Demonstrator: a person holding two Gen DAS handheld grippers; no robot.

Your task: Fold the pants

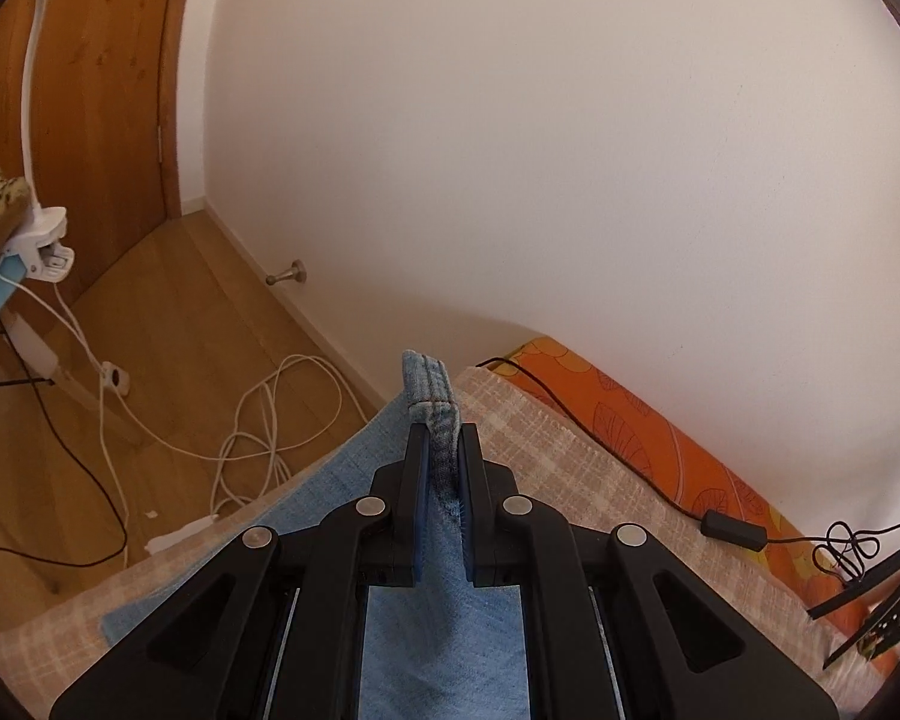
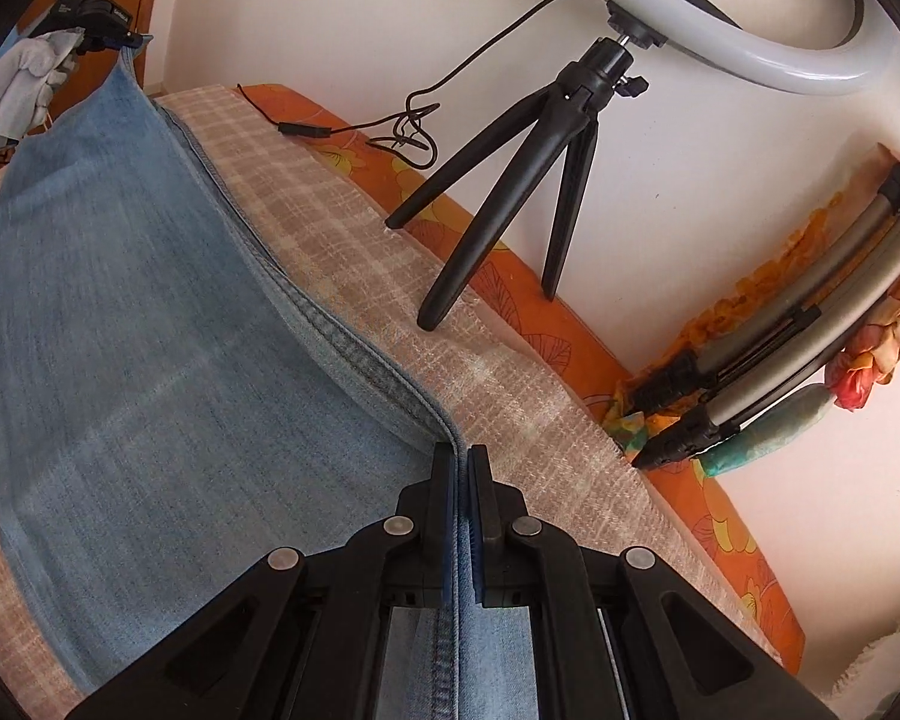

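Light blue denim pants [image 2: 150, 312] lie stretched over a beige checked cover [image 2: 390, 276] on a bed. My right gripper [image 2: 461, 456] is shut on the pants' stitched side seam, which runs away to the upper left. My left gripper [image 1: 443, 438] is shut on a thick folded hem of the pants [image 1: 429, 396], which sticks up between the fingers. The left gripper also shows far off in the right wrist view [image 2: 99, 21], held by a gloved hand at the pants' far end.
A ring light on a black tripod [image 2: 510, 180] stands on the bed by the white wall. A black cable with switch [image 1: 732, 525] lies on the orange sheet [image 1: 660, 414]. Folded tripods [image 2: 780, 348] lie at right. White cables [image 1: 270, 420] lie on the wooden floor.
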